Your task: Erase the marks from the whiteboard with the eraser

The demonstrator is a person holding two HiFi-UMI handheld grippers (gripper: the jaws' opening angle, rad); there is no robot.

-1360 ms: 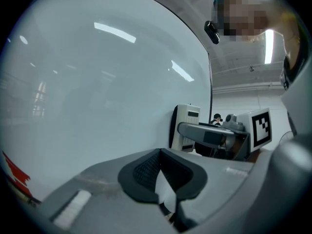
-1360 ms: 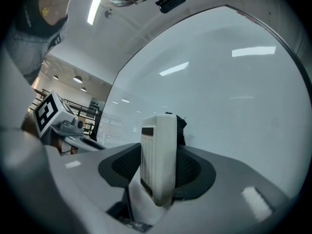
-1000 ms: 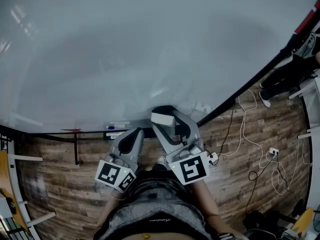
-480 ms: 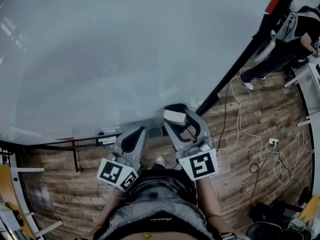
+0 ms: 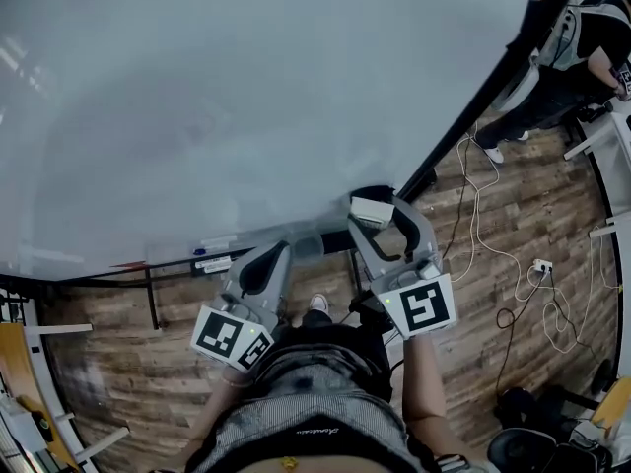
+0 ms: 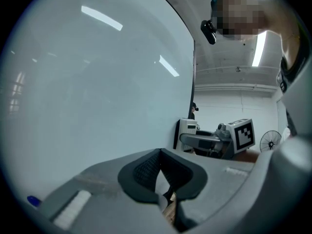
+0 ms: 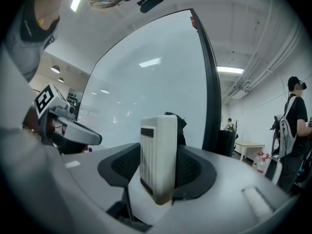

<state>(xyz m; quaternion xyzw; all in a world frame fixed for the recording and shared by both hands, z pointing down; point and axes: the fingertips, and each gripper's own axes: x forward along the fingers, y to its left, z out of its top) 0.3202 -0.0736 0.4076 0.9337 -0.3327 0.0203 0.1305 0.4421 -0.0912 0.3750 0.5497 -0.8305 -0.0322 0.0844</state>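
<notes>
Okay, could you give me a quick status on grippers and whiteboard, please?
Right gripper shut on eraser. Left gripper shut, empty. Whiteboard shows no clear marks. Nothing in the way.

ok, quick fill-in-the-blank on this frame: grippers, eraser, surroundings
1. The eraser clamped in the right gripper is ____ in colour.
2. The left gripper has its jaws together and holds ____.
3. The floor below the whiteboard is made of ____ planks.

Missing words: white; nothing; wooden
</notes>
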